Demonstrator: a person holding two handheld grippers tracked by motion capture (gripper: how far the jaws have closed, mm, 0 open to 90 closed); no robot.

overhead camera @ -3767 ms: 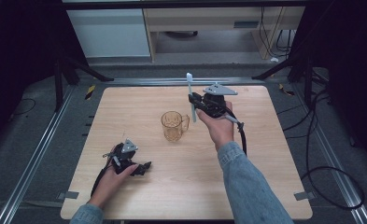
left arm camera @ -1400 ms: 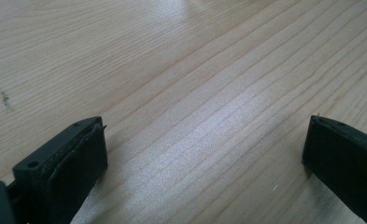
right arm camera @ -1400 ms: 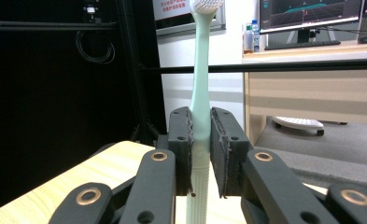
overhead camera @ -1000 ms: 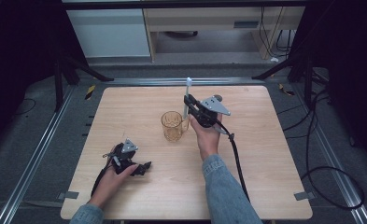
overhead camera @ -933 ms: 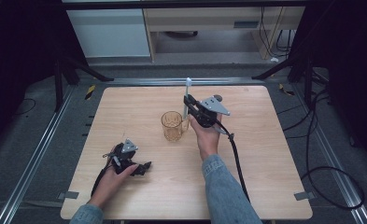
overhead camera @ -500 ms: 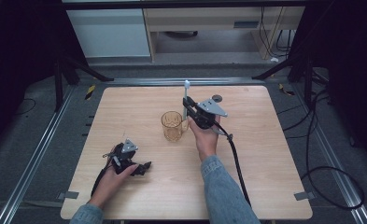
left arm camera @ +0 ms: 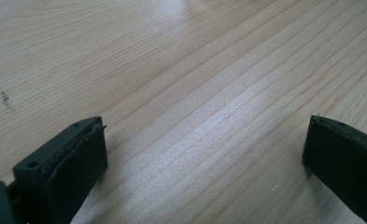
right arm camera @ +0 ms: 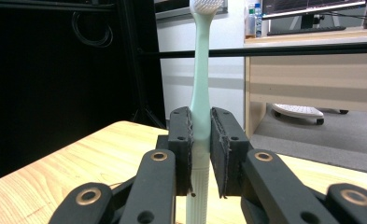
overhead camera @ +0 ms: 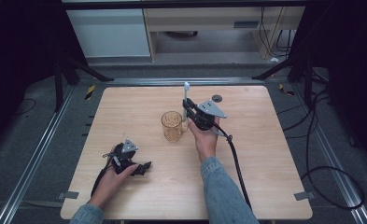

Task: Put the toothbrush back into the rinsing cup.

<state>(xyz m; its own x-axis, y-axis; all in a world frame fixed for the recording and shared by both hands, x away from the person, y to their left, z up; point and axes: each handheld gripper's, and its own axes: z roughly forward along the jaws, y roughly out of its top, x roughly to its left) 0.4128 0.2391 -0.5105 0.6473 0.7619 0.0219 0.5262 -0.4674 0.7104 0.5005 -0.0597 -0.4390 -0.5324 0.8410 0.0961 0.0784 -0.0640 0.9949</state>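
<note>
Toothbrush [right arm camera: 201, 107] lower handle is cut off below the frame.

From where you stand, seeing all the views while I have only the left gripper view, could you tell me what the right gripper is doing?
Observer: The right gripper is shut on a pale green toothbrush, held upright with the bristles on top.
Operator: Is a container nearby?
Observer: Yes, an amber glass cup stands on the table, just left of that gripper in the high view.
Operator: And my gripper?
Observer: The left gripper rests low on the table, near the front edge, apart from the cup.
</note>
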